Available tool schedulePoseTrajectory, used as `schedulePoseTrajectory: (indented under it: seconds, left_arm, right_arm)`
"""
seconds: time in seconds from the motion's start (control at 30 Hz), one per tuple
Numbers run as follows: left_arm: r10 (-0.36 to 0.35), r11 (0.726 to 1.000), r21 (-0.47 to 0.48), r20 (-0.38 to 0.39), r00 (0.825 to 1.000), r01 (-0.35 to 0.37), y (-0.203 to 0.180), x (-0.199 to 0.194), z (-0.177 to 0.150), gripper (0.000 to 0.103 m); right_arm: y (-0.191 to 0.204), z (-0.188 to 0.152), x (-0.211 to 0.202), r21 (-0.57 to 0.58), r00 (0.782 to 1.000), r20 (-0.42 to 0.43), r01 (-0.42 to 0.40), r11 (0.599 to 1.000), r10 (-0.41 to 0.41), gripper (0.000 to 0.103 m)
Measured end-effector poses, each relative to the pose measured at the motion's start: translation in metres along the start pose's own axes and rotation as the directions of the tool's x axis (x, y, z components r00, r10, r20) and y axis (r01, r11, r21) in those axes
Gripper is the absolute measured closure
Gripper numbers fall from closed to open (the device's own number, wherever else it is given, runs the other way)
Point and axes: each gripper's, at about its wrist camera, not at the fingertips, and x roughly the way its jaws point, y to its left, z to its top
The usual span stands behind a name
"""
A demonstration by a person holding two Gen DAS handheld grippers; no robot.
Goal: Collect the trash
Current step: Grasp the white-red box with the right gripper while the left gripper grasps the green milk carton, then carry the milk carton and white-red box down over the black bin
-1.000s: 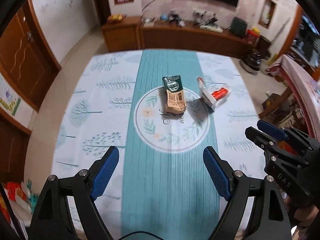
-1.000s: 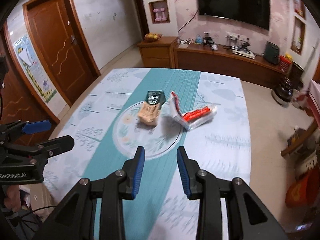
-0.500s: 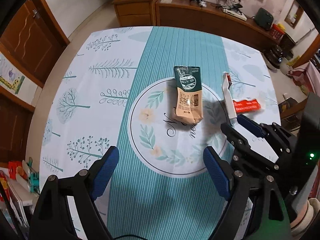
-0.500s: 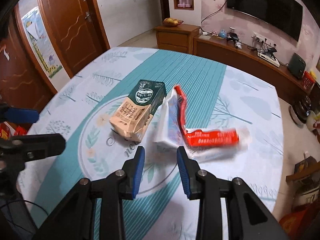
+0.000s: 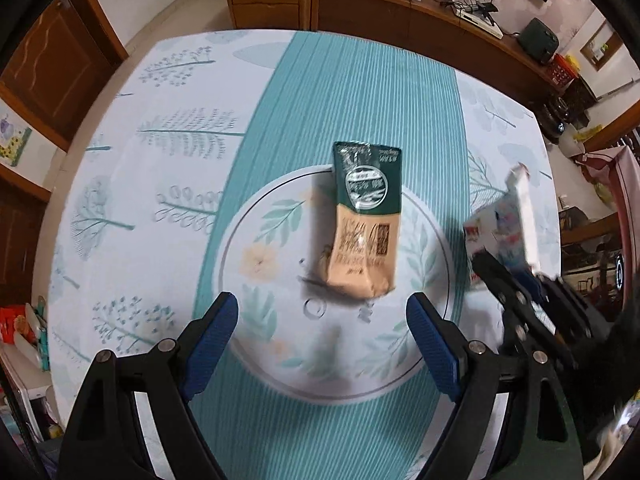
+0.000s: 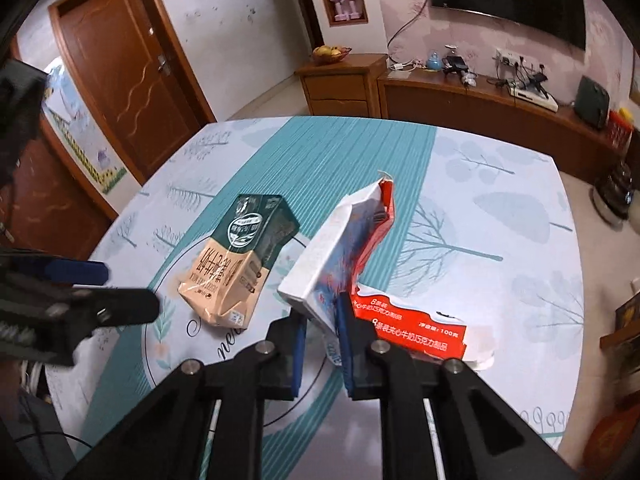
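On the table (image 5: 168,92) your right gripper (image 6: 322,320) has just closed, pinching the wrapper (image 6: 340,248), while your left gripper (image 5: 322,332) hangs spread near the carton (image 5: 366,216).

On the table (image 5: 168,208) we found a milk carton (image 5: 365,224) lying at the centre. A torn snack box (image 6: 344,252) sat just to its right, apart from it. Behind the table stood a long cabinet (image 6: 472,108).

Carton (image 6: 236,264) — dark green over tan. Wrapper (image 6: 408,330) — red and white. Tablecloth (image 5: 160,168) — pale, teal stripes, tree prints. Pads (image 5: 212,344) blue.
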Motion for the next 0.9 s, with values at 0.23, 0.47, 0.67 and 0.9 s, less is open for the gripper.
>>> schedulePoseTrajectory:
  seconds: [0.23,0.47,0.67,0.9]
  left_arm:
    - [0.004,1.000,-0.013,-0.061,0.998,-0.005,-0.011,0.043,0.029,0.018]
    - [0.013,1.000,-0.026,-0.084,0.996,-0.015,-0.018,0.071,0.040,0.056]
    - [0.029,1.000,0.004,-0.050,0.998,-0.029,-0.022,0.058,0.029,0.062]
    - [0.036,0.996,0.077,0.035,0.999,-0.039,-0.022,0.014,-0.002,0.062]
  right_arm:
    - [-0.015,0.000,-0.008,0.068,0.999,-0.001,-0.049,0.996,0.050,0.089]
    - [-0.020,-0.002,-0.014,0.077,0.997,-0.005,-0.079,0.994,0.080,0.089]
    - [-0.022,-0.002,-0.025,0.105,0.994,0.011,-0.107,0.989,0.107,0.091]
    - [-0.011,-0.002,-0.042,0.112,0.992,0.045,-0.123,0.986,0.119,0.093]
